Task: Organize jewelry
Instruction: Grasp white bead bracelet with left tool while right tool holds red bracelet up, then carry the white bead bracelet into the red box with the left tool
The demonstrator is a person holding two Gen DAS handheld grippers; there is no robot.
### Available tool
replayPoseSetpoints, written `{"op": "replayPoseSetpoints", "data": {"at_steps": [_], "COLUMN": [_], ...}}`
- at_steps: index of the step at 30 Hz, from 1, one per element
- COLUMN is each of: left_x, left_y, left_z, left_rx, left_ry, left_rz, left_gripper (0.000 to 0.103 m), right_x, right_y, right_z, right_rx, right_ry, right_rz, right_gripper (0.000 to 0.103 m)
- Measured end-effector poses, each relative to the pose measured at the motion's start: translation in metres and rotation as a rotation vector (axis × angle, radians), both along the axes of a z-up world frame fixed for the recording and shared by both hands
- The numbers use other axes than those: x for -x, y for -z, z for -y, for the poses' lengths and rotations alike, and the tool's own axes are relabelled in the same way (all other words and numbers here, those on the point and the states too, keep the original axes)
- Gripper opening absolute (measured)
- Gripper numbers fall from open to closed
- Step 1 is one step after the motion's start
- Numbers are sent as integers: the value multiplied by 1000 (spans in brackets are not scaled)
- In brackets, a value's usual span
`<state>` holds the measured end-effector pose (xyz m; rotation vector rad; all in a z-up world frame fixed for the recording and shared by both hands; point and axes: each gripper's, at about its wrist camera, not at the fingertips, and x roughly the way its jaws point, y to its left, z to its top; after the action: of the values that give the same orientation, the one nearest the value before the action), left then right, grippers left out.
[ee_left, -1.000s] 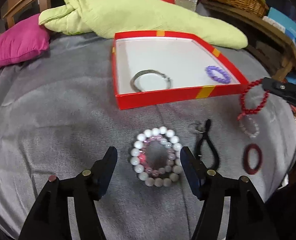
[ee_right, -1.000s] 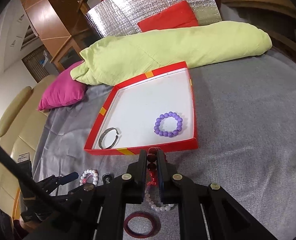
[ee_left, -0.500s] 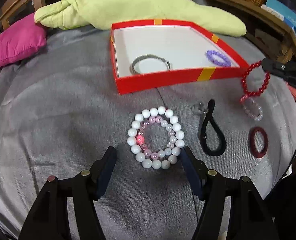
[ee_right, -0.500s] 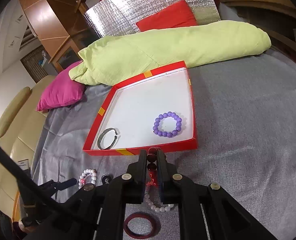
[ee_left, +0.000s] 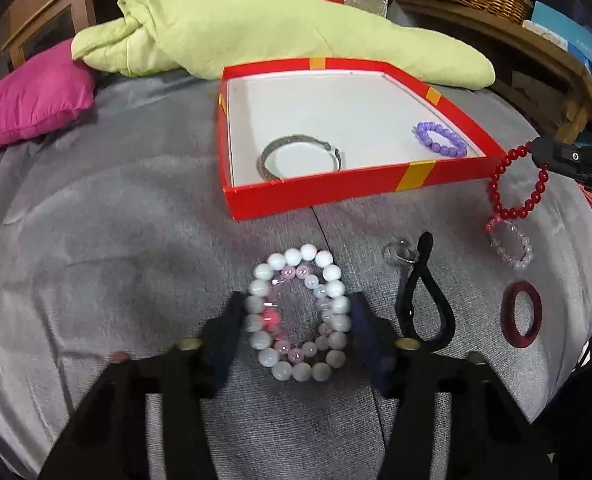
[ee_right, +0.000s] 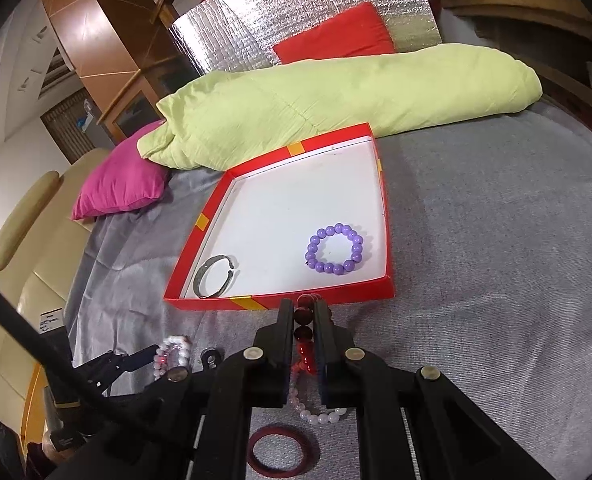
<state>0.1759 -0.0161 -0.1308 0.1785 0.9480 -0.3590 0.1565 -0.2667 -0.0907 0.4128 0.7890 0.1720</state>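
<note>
A red box (ee_left: 328,190) (ee_right: 279,302) with a white floor holds a silver bangle (ee_left: 300,157) (ee_right: 213,277) and a purple bead bracelet (ee_left: 442,138) (ee_right: 336,249). My left gripper (ee_left: 296,320) is open, its fingers on either side of a white bead bracelet (ee_left: 300,312) with a pink one inside it on the grey cloth. My right gripper (ee_right: 304,312) (ee_left: 536,150) is shut on a red bead bracelet (ee_left: 516,184) (ee_right: 304,320), held just in front of the box's near right corner.
On the grey cloth lie a black loop with a clasp (ee_left: 424,300), a pale pink bead bracelet (ee_left: 512,244) (ee_right: 316,412) and a dark red ring (ee_left: 522,314) (ee_right: 279,448). A green quilt (ee_left: 275,28) and a pink cushion (ee_left: 31,100) lie behind the box.
My left gripper has come forward and down, so its fingers now flank the white bracelet. My right gripper holds the red bracelet in about the same place.
</note>
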Motion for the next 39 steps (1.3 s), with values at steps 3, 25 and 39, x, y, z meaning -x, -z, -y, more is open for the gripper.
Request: {"op": "replayPoseSetpoints", "data": {"at_steps": [3,25,39], "left_x": [0,4,6], "left_y": [-2,-32,-74], "left_z": [-5,-20,-14], "left_rx": [11,112,190], "left_ry": [-3,-17,25], "left_rz": [7,82,193], "left_gripper": [25,10,10], "right_x": [1,8,2], "right_y": [-2,-14,-22], "right_z": [0,8,9], "right_rx": [3,-18,-61], "right_ry": [-1,27,41], "right_rz": [7,74,132], "right_gripper": [11,11,11]}}
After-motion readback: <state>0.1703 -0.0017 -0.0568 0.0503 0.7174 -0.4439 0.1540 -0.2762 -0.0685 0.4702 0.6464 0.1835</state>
